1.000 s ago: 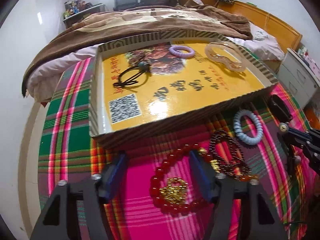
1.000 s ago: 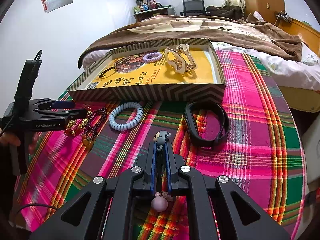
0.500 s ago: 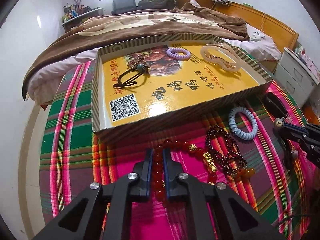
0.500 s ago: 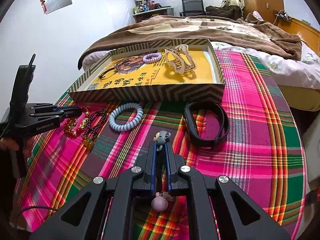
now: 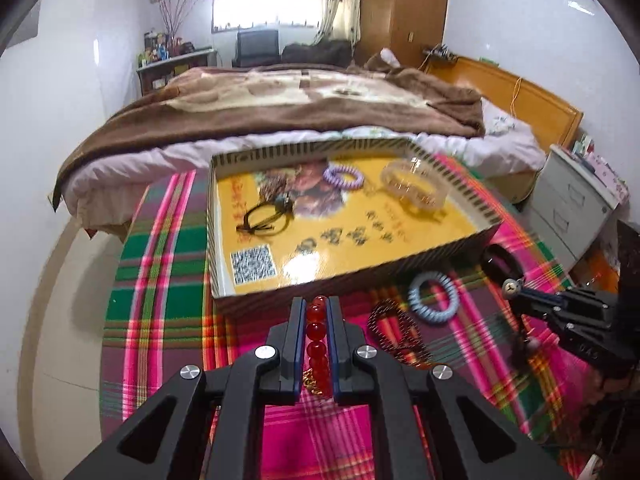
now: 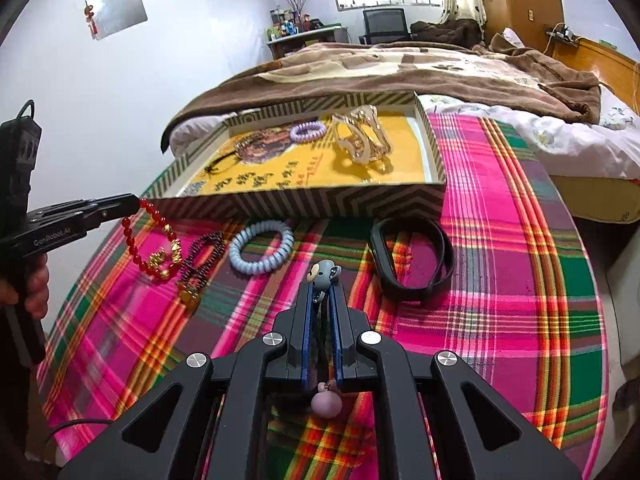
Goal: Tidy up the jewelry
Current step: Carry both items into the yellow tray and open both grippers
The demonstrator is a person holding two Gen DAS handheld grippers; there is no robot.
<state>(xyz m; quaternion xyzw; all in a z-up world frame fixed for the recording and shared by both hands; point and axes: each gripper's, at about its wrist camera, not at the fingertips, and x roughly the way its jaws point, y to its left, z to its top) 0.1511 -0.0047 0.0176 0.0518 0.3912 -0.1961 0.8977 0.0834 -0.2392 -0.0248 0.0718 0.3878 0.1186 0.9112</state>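
My left gripper (image 5: 316, 308) is shut on a red bead bracelet (image 5: 316, 332) with gold charms and holds it lifted in front of the yellow striped box (image 5: 360, 272); in the right wrist view the bracelet (image 6: 154, 240) hangs from that gripper (image 6: 136, 202) above the cloth. My right gripper (image 6: 322, 292) is shut on a hair tie with a grey cartoon charm (image 6: 323, 272) and a pink bead (image 6: 326, 404). The box (image 6: 320, 202) holds a purple coil tie (image 6: 307, 131), a clear claw clip (image 6: 360, 136) and a black hair tie (image 5: 266, 218).
On the plaid cloth (image 6: 500, 280) lie a dark garnet bead bracelet (image 6: 202, 252), a light blue coil tie (image 6: 262, 246) and a black band (image 6: 412, 260). A bed (image 5: 300, 104) stands behind the table, a white drawer cabinet (image 5: 576, 208) at the right.
My left gripper closed on the red bracelet and lifted it off the cloth toward the box. My right gripper stayed shut on the charm hair tie and barely moved.
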